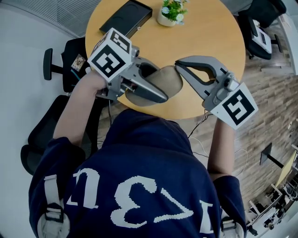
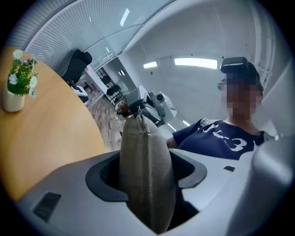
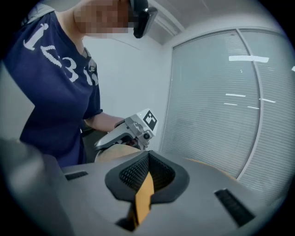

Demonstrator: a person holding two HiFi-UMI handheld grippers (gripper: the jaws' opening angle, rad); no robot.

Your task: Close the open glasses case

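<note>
Head view: the person leans over the near edge of the round bench (image 1: 205, 32), with both grippers drawn in close together above that edge.
Glasses case: the taupe glasses case (image 1: 170, 80) is at the bench's near edge, between the two grippers. A dark opening shows at its left end, so I'd judge it not fully shut. From where I stand I cannot tell whether it rests on the wood or hangs just above it.
Left gripper: the left gripper (image 1: 156, 82) has its jaws spread wide around the case. The case fills the gap and is pressed from both sides, so it is held.
Right gripper: the right gripper (image 1: 178, 65) has its jaws closed together with nothing in them. Its tip is just beside the case's right end; whether it touches I cannot say.
Step in hand: probably bracing the case with the left gripper while the closed right tip presses the lid home.
Doing it well: keep the left grip steady rather than tighter. Press with the flat of the closed tip, squarely on the lid, so the soft shell doesn't twist.
Edges: the near edge is right there, so any push should go down or toward the bench's middle, not toward the person.
Open room: the middle of the bench is bare. A black box (image 1: 125, 17) by the far left edge and a potted plant (image 1: 171, 11) at the far edge are well apart from the work.
</note>
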